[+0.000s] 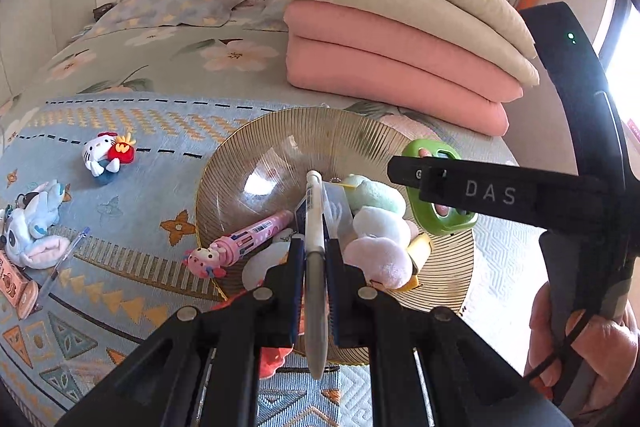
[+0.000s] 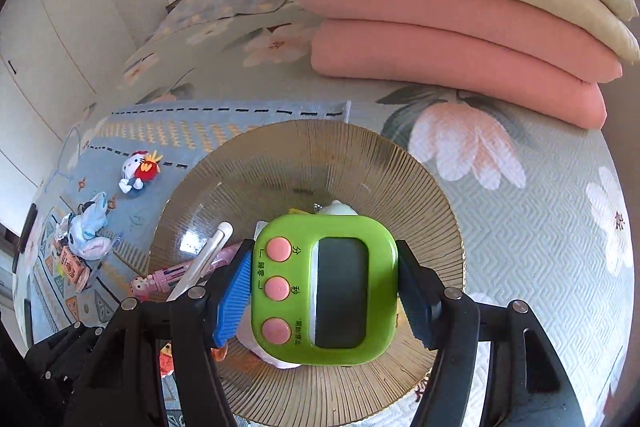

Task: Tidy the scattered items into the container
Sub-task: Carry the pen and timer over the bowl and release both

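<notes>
A clear ribbed glass bowl [image 1: 304, 131] [image 2: 320, 143] sits on the bed. My left gripper [image 1: 315, 247] is shut on a white pen [image 1: 314, 211], which points out over the bowl's middle. In the bowl lie a pink character pen [image 1: 248, 239] [image 2: 180, 271] and pastel plush toys [image 1: 380, 227]. My right gripper [image 2: 326, 287] is shut on a green timer [image 2: 326, 287] with pink buttons, held above the bowl; in the left wrist view the timer [image 1: 440, 219] hangs at the bowl's right side. On the patterned blanket lie a white cat plush [image 1: 106, 155] [image 2: 140, 171], a blue-white plush [image 1: 34, 223] and a blue pen [image 1: 64, 263].
Folded pink and beige quilts [image 1: 400, 39] [image 2: 460, 27] are stacked behind the bowl. A small orange box [image 1: 16, 287] [image 2: 74, 267] lies at the blanket's left edge. A red item [image 1: 272, 359] shows under the bowl's near rim. A person's hand [image 1: 580, 347] holds the right gripper's handle.
</notes>
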The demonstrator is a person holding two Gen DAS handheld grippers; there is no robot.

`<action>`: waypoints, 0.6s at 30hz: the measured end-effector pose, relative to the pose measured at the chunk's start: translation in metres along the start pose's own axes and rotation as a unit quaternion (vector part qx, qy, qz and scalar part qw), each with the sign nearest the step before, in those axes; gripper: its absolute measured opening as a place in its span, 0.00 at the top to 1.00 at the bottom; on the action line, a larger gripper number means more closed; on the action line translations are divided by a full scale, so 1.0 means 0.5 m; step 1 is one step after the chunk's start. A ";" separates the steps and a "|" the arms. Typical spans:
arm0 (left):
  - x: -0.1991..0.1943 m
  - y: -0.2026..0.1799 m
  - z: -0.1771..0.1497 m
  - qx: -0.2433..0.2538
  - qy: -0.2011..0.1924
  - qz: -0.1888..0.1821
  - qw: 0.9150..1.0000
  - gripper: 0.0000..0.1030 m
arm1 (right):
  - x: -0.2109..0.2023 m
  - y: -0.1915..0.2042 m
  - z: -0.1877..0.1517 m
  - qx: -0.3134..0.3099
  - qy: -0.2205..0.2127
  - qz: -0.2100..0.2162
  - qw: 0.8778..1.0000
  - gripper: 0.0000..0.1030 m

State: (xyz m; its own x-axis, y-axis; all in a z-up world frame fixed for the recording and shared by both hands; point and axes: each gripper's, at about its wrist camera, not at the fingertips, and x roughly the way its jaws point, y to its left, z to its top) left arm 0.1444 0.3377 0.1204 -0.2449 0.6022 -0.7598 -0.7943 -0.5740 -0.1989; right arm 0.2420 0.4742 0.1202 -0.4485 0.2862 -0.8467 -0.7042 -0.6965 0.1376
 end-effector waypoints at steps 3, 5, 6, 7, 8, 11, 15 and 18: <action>0.001 0.001 -0.003 -0.001 0.001 0.000 1.000 0.93 | 0.002 0.005 -0.005 -0.003 0.004 -0.003 1.000 0.36; 0.002 0.001 -0.003 -0.001 0.002 0.000 1.000 0.93 | 0.004 0.008 -0.008 -0.005 0.007 -0.007 1.000 0.36; 0.001 0.001 -0.003 -0.002 0.003 0.003 1.000 0.92 | 0.005 0.009 -0.010 -0.004 0.009 -0.008 1.000 0.36; -0.001 0.002 -0.002 -0.004 0.002 0.008 1.000 0.92 | 0.006 0.010 -0.011 -0.003 0.013 -0.010 1.000 0.36; -0.005 0.004 -0.002 -0.007 0.000 0.006 1.000 0.92 | 0.008 0.009 -0.013 -0.001 0.017 -0.012 1.000 0.36; -0.019 0.013 -0.001 -0.021 -0.002 -0.001 1.000 0.65 | 0.011 0.005 -0.014 0.010 0.033 -0.019 0.999 0.34; -0.058 0.032 -0.007 -0.040 -0.032 -0.007 0.999 0.39 | -0.005 0.007 -0.015 0.028 0.033 -0.008 0.999 0.32; -0.084 0.055 -0.012 -0.034 -0.034 0.004 0.999 0.38 | -0.024 0.039 -0.014 0.021 0.022 0.000 1.000 0.29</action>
State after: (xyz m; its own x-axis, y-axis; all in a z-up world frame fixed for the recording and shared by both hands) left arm 0.1363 0.2932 0.1433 -0.2902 0.6325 -0.7181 -0.7532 -0.6139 -0.2364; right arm 0.2375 0.4525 0.1291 -0.4234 0.2565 -0.8689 -0.7272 -0.6682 0.1571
